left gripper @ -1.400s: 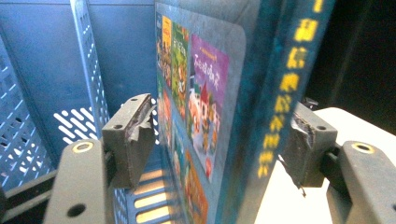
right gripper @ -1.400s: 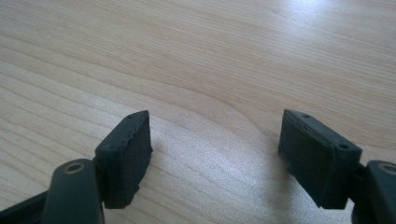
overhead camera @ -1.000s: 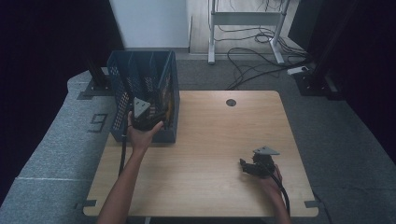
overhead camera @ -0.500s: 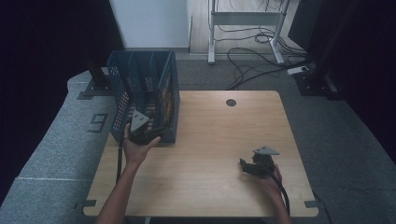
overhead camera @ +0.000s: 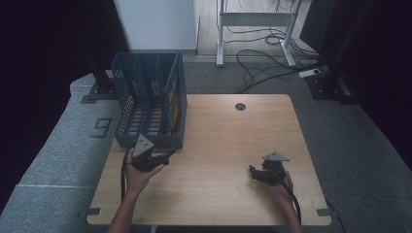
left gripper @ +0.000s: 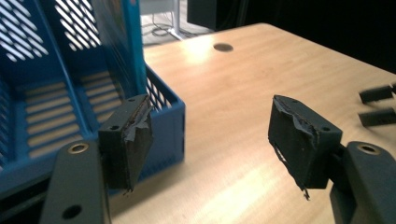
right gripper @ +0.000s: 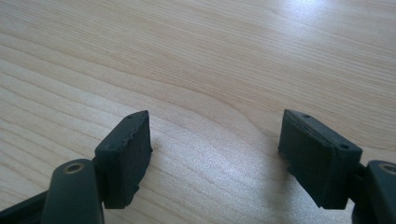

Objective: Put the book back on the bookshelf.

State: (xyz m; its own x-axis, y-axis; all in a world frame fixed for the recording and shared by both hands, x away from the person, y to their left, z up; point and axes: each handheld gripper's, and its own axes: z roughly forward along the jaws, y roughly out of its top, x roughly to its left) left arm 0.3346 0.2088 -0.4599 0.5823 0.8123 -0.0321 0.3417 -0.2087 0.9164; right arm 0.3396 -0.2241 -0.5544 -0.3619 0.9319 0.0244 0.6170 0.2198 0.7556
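The left gripper (overhead camera: 165, 158) hangs just in front of the blue basket (overhead camera: 126, 92), its jaws spread wide with nothing between them. In the left gripper view the two black pads (left gripper: 133, 140) are blocky and rubbery, with ragged, torn edges, and the gap between them frames bare wood and the basket's near corner. Neither pad touches the basket, though the left one sits close over its front wall.

The basket stands at the table's (overhead camera: 228, 136) far left corner, partly overhanging the edge. It is hard plastic with slotted walls and floor, split by upright dividers into long compartments. A flat thing with a yellow and dark cover (overhead camera: 176, 104) stands on edge in the rightmost compartment, against the right wall; a blue sheet (left gripper: 119, 42) rises there in the left gripper view.

The right gripper (overhead camera: 253, 173) rests low on the table near the front right, well apart from the basket. Its jaws are also spread wide and hold nothing; the right gripper view shows its pads (right gripper: 128, 156) just above pale wood with fine wavy grain.

The table is a light rounded rectangle with a dark round hole (overhead camera: 240, 106) near its far edge. The left hand (overhead camera: 138, 174) grips its tool from below, forearm angled up from the near edge; the right hand (overhead camera: 282, 187) lies behind its gripper, cable trailing back.
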